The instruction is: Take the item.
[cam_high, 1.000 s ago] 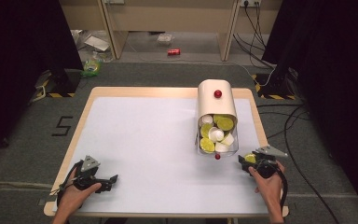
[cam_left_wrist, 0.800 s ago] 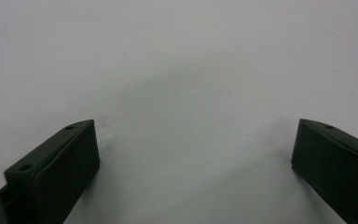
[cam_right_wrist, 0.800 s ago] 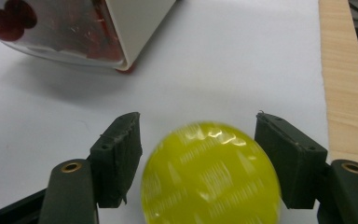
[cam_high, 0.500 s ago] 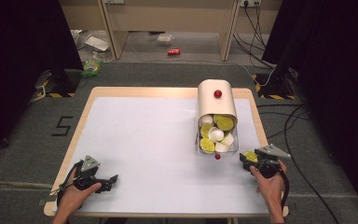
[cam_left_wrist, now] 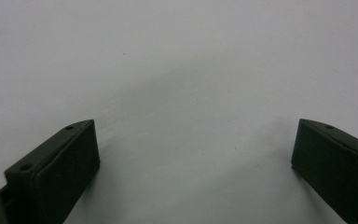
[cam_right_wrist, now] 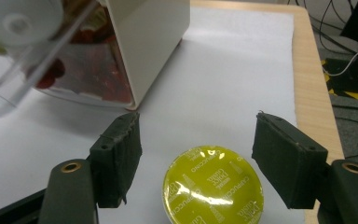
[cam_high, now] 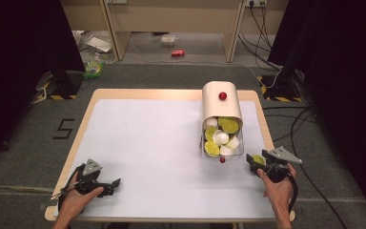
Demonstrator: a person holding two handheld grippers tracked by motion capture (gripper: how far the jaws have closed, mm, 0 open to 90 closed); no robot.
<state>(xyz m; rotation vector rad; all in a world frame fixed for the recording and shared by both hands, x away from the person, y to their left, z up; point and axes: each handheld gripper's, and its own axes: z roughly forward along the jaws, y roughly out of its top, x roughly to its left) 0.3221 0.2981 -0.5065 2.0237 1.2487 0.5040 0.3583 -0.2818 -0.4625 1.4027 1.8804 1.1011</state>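
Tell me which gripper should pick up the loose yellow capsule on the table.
Right. The right gripper is open with its fingers either side of the yellow capsule. The left gripper sits at the table's opposite corner.

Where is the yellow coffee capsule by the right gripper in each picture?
High view: the yellow coffee capsule lies near the table's right edge, between the open jaws of the right gripper.
Right gripper view: the capsule sits low in the middle, between the two black jaws, apart from both.
Left gripper view: bare white table top between the left gripper's open jaws.
Shared landmark: the cream capsule dispenser, upper left in the right gripper view.
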